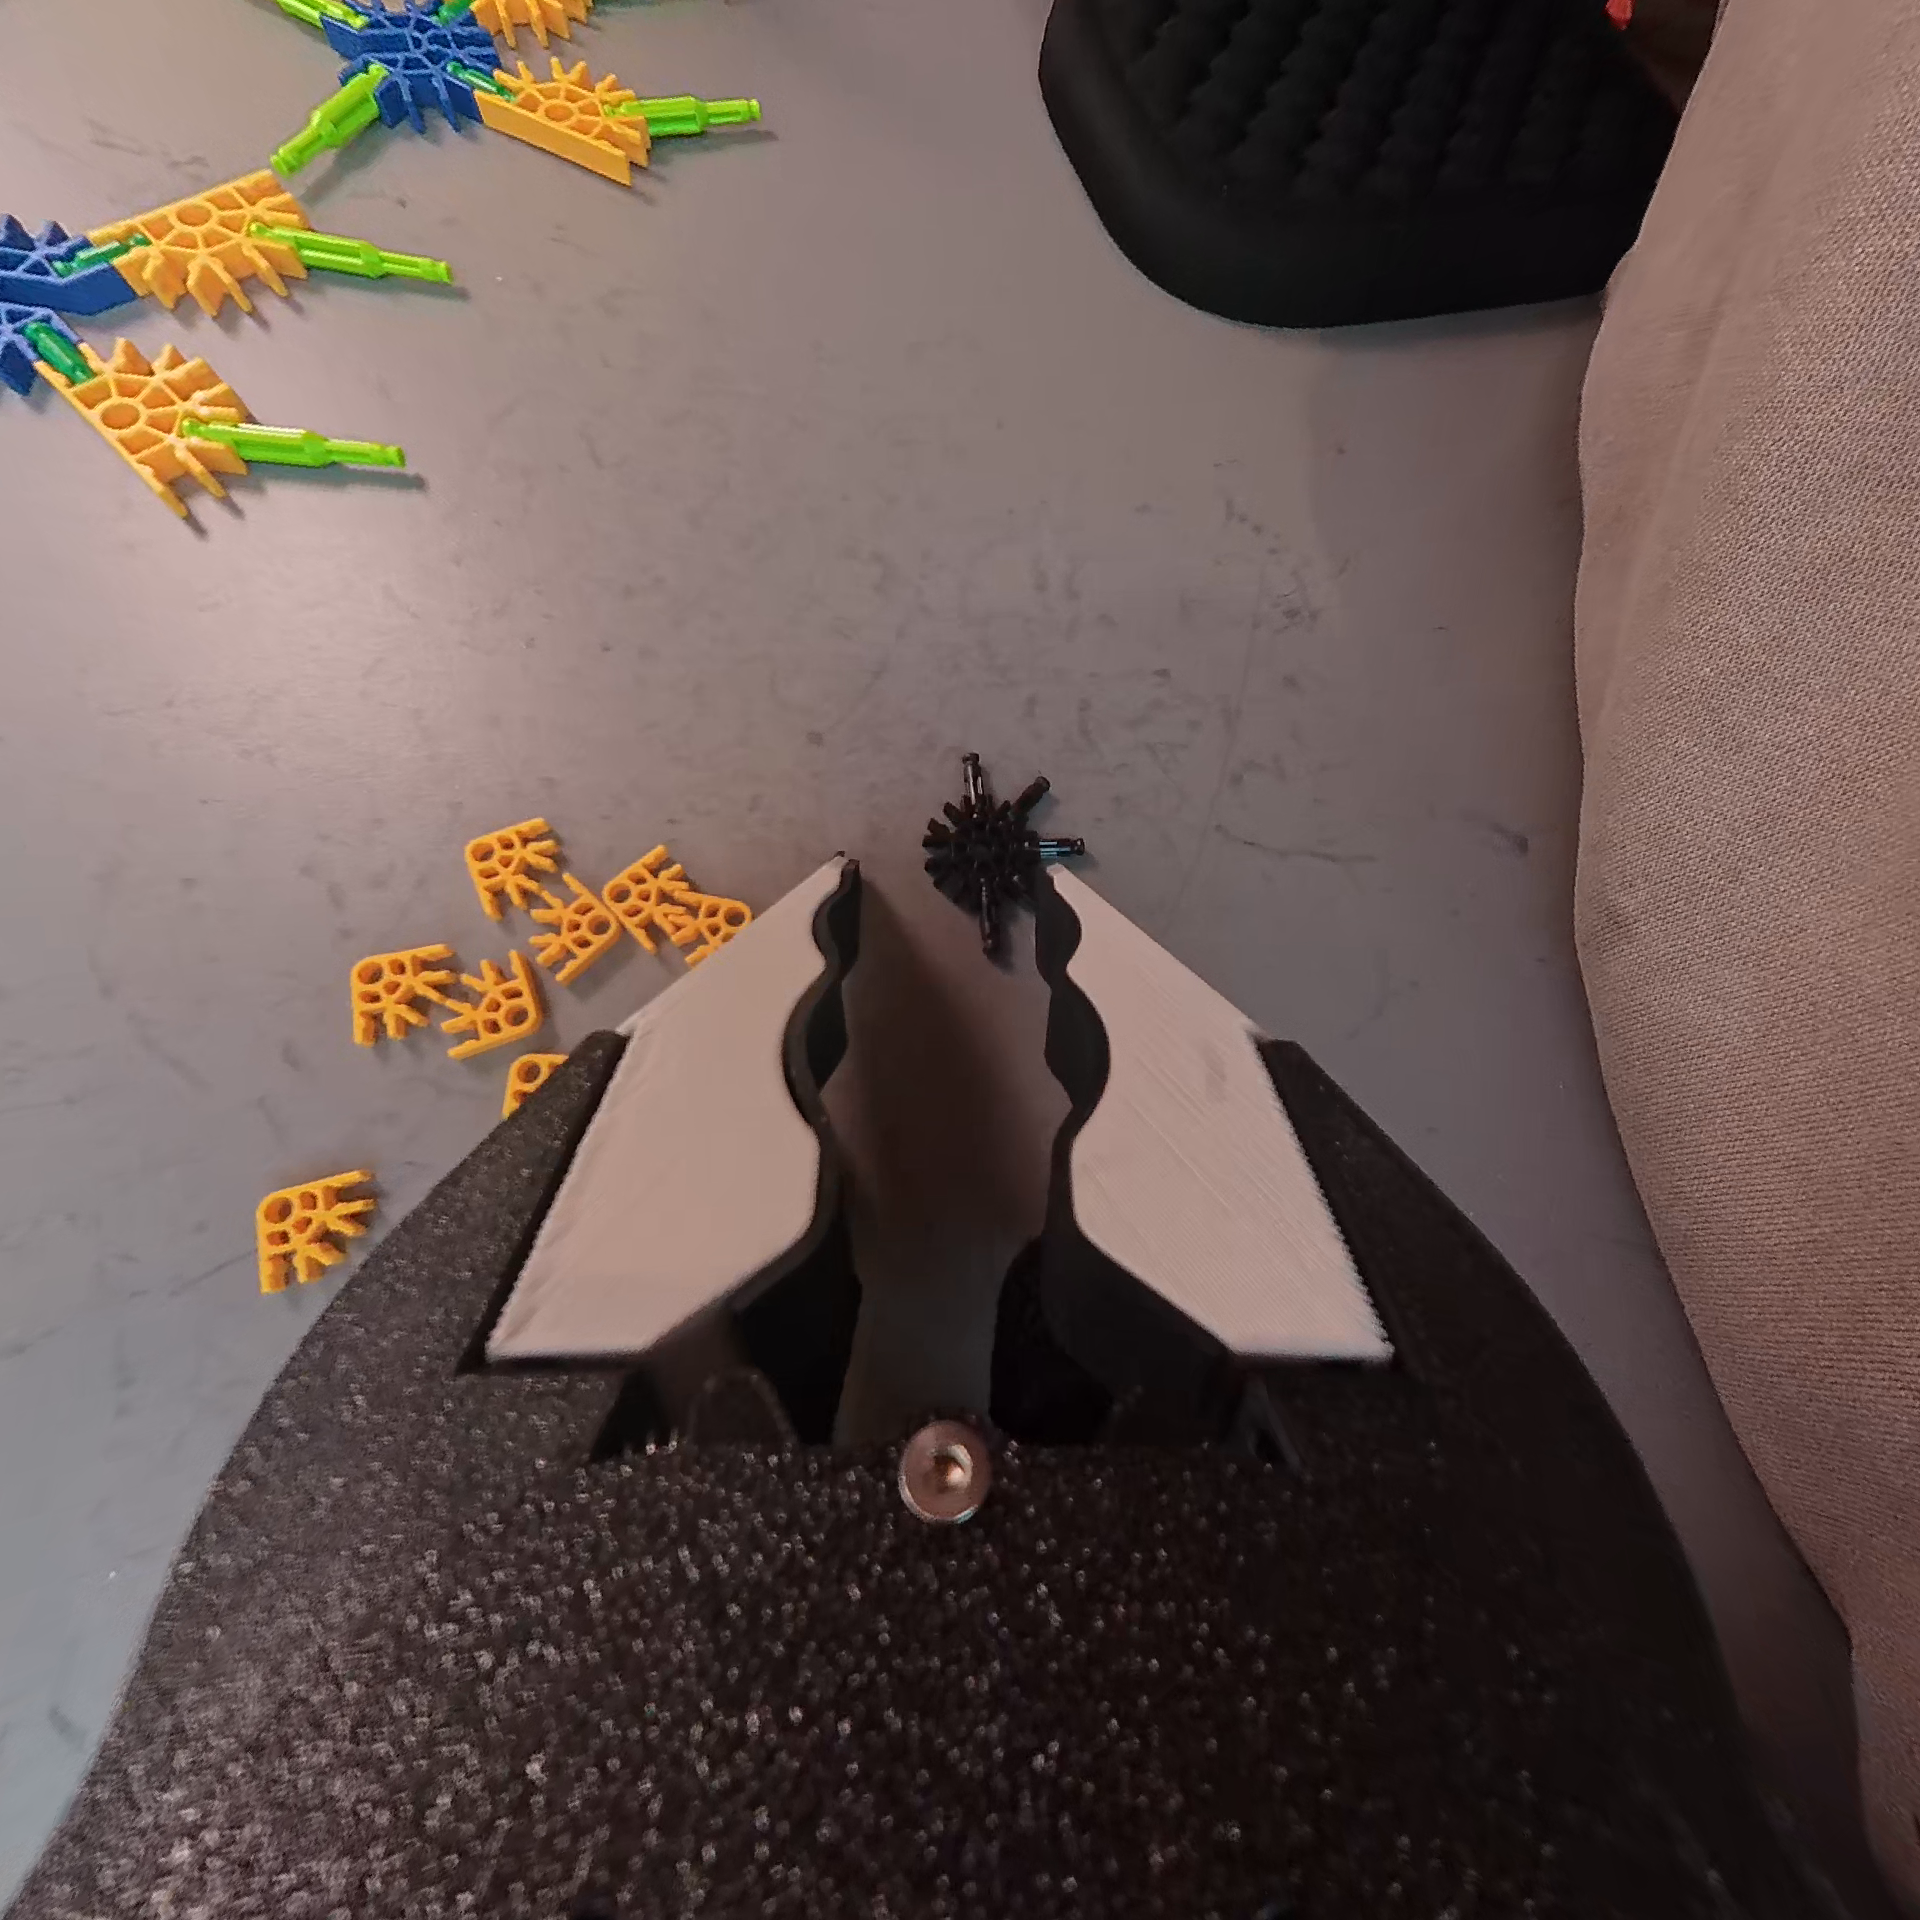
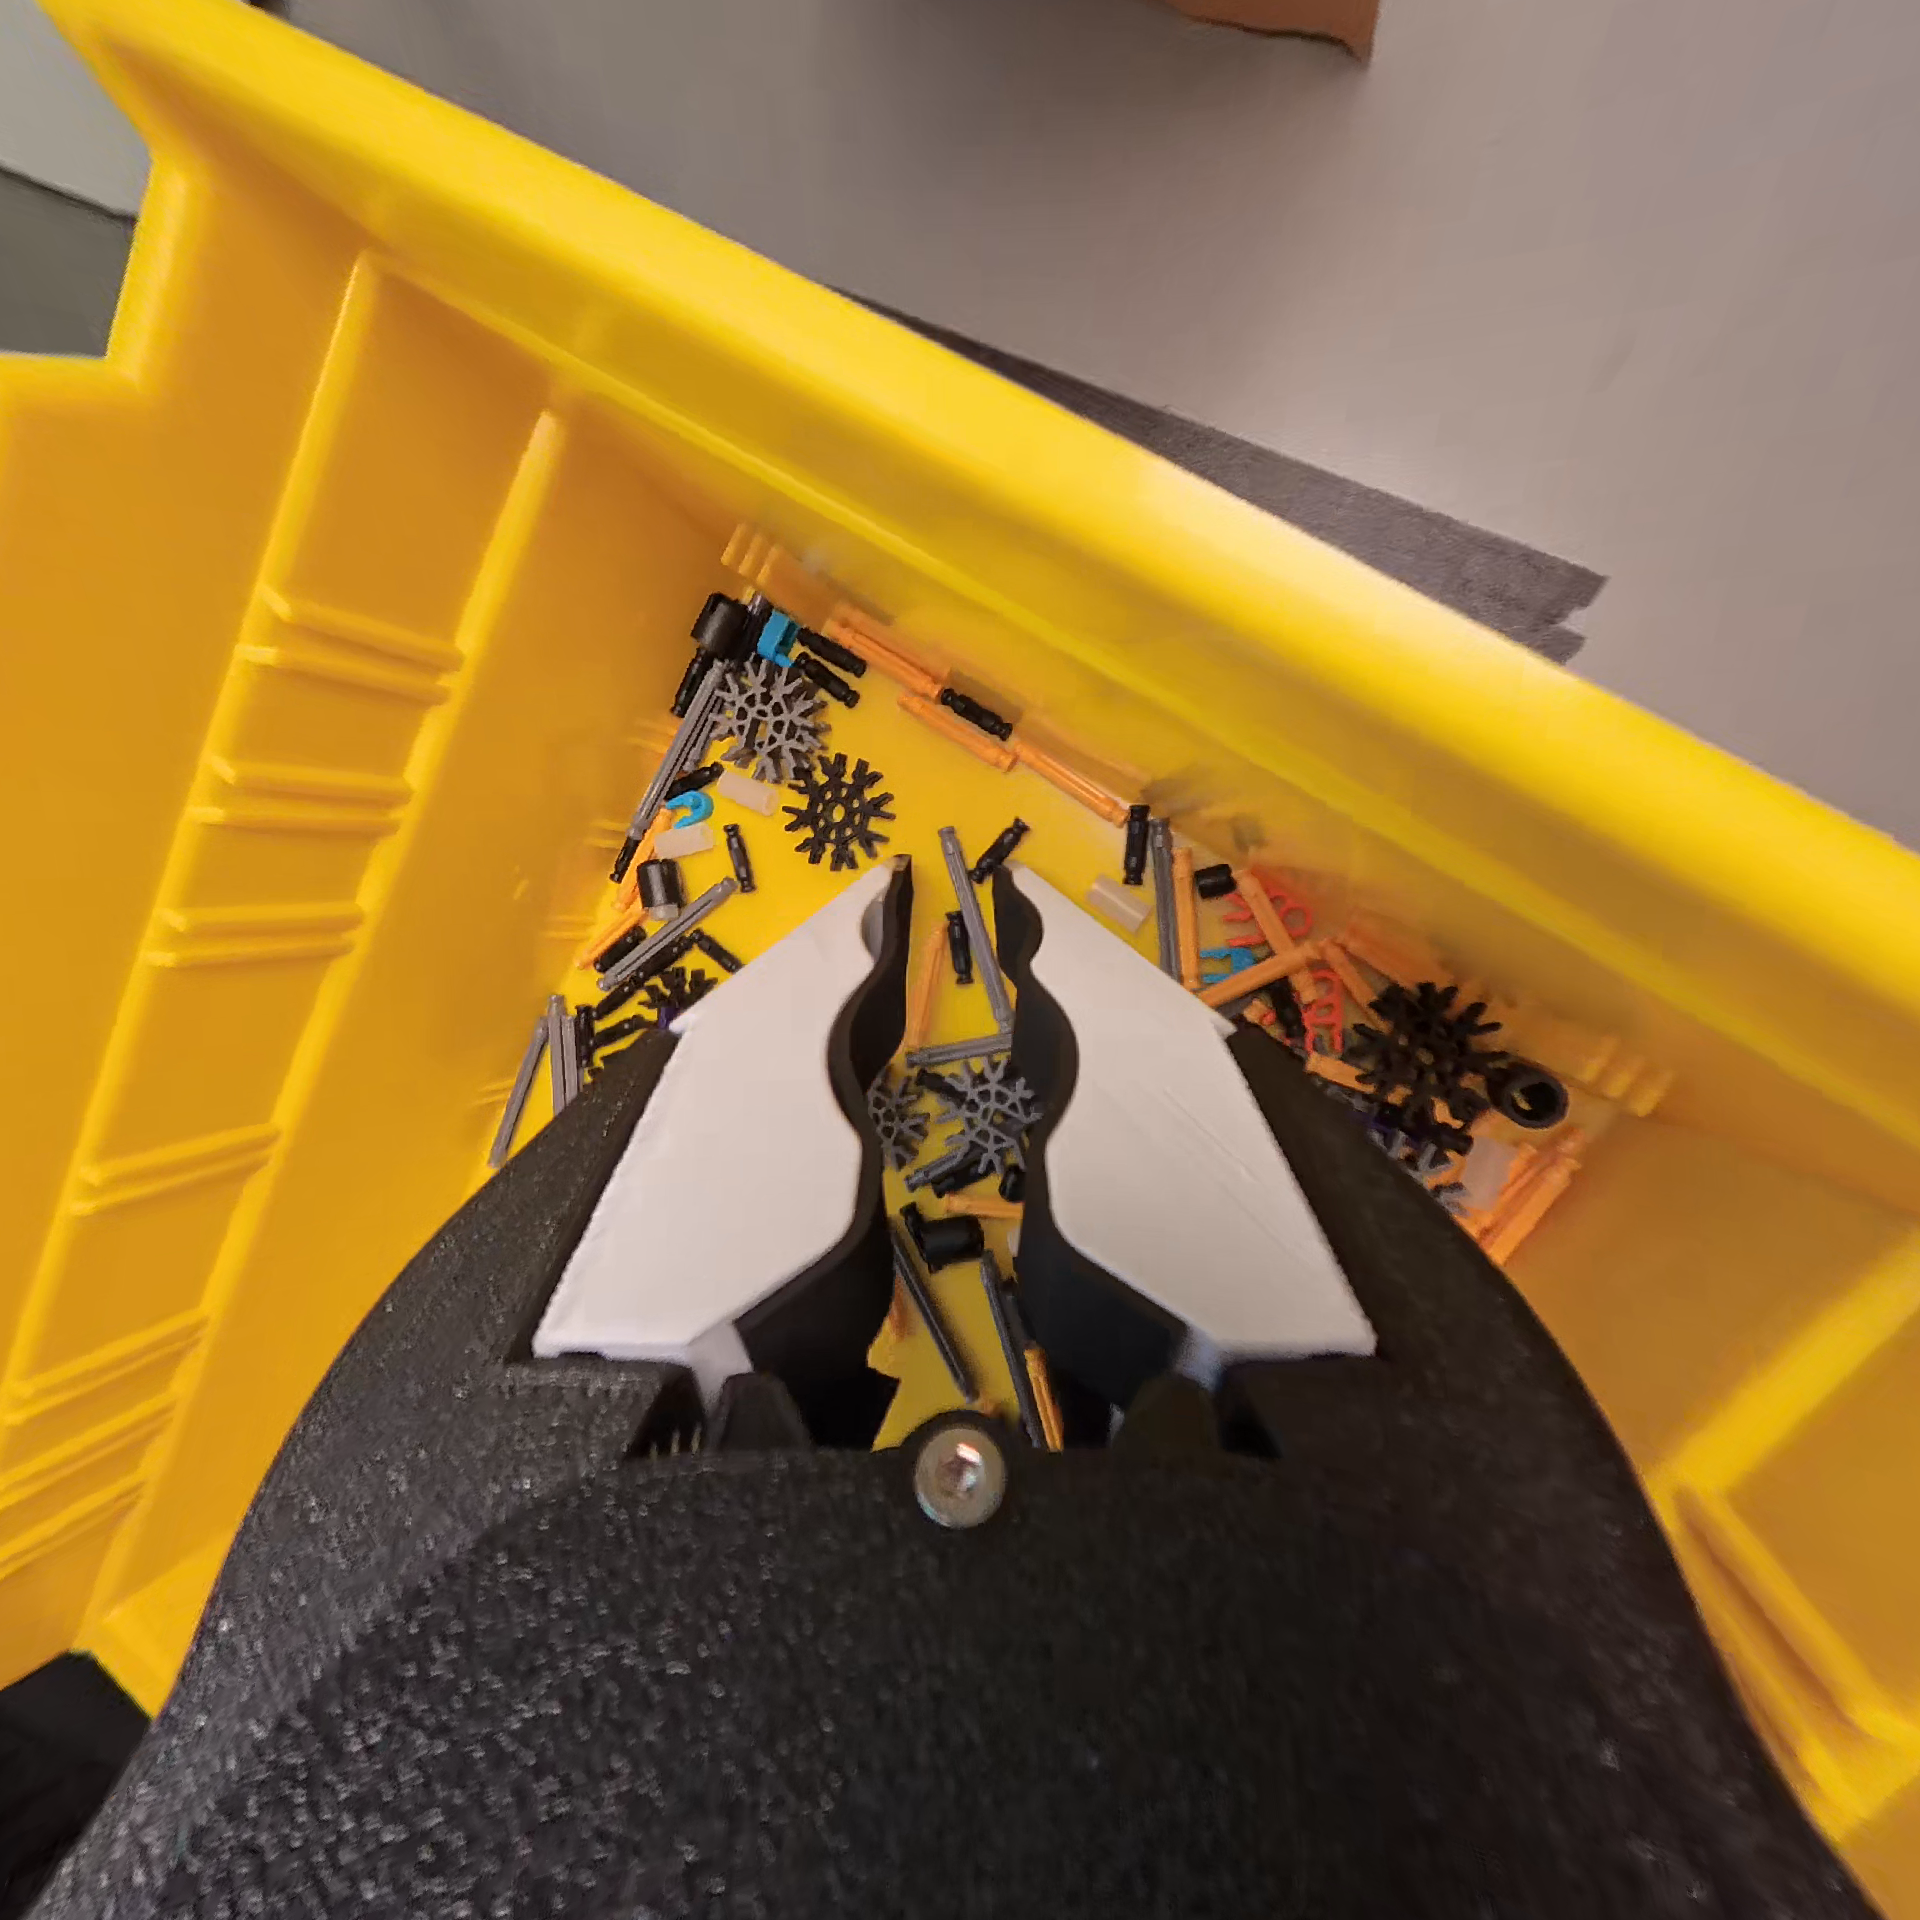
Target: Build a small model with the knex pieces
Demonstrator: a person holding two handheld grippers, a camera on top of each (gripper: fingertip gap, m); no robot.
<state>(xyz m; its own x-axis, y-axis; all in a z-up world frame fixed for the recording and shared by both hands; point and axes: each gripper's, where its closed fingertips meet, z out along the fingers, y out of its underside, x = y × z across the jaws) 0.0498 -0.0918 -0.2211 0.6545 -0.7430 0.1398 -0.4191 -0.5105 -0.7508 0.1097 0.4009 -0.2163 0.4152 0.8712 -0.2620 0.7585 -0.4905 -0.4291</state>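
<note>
My left gripper (image 1: 951, 873) is open and empty above a grey table (image 1: 935, 520). A small black snowflake connector with short black rods (image 1: 987, 847) lies on the table just ahead of the gap, close to the right fingertip. My right gripper (image 2: 951, 873) is open and empty, reaching down into a yellow bin (image 2: 727, 343). Between its fingers lie a grey rod (image 2: 971, 935), a short black rod (image 2: 958, 948) and two grey snowflake connectors (image 2: 982, 1107) on the bin floor. A black snowflake connector (image 2: 836, 812) lies just past the left fingertip.
Several loose orange connectors (image 1: 499, 966) lie left of my left gripper. Assemblies of blue, orange and green pieces (image 1: 177, 260) sit at the far left. A black textured object (image 1: 1351, 145) lies at the far right, tan fabric (image 1: 1766, 831) along the right edge. The bin holds orange rods (image 2: 1060, 769) and a black connector cluster (image 2: 1429, 1049). Left tips to right tips: about 50 centimetres. The black textured object (image 1: 1351, 145) is about 20 centimetres from my left fingertips.
</note>
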